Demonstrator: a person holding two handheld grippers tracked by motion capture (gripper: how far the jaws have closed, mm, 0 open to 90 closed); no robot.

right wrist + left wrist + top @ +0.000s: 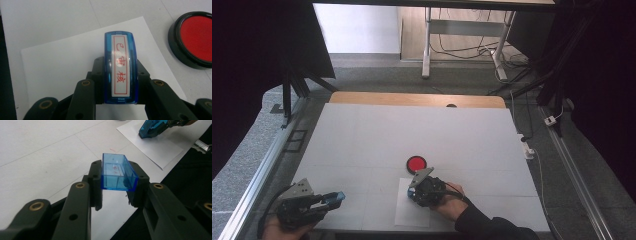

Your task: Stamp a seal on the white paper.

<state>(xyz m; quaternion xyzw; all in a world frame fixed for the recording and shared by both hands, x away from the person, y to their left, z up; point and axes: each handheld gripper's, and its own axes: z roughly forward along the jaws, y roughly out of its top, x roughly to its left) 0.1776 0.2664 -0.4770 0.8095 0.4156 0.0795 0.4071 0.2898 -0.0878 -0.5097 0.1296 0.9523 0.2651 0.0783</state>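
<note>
My left gripper [117, 185] is shut on a clear blue stamp cap [117, 171], held with its hollow side up near the table's front left corner [337, 196]. My right gripper [121, 82] is shut on a blue stamp [121, 65] whose white label carries red characters. That stamp hangs over a white sheet of paper [60, 70], at the sheet's upper part in the high view [413, 195]. A round red ink pad [416, 163] in a black case lies just beyond the sheet, and at the right in the right gripper view [197, 37].
The white table top [412, 130] stretches far ahead, with a wooden strip [417, 99] at its back edge. Metal rails run along both sides of the table. A dark sleeve [492, 225] comes in at the bottom right.
</note>
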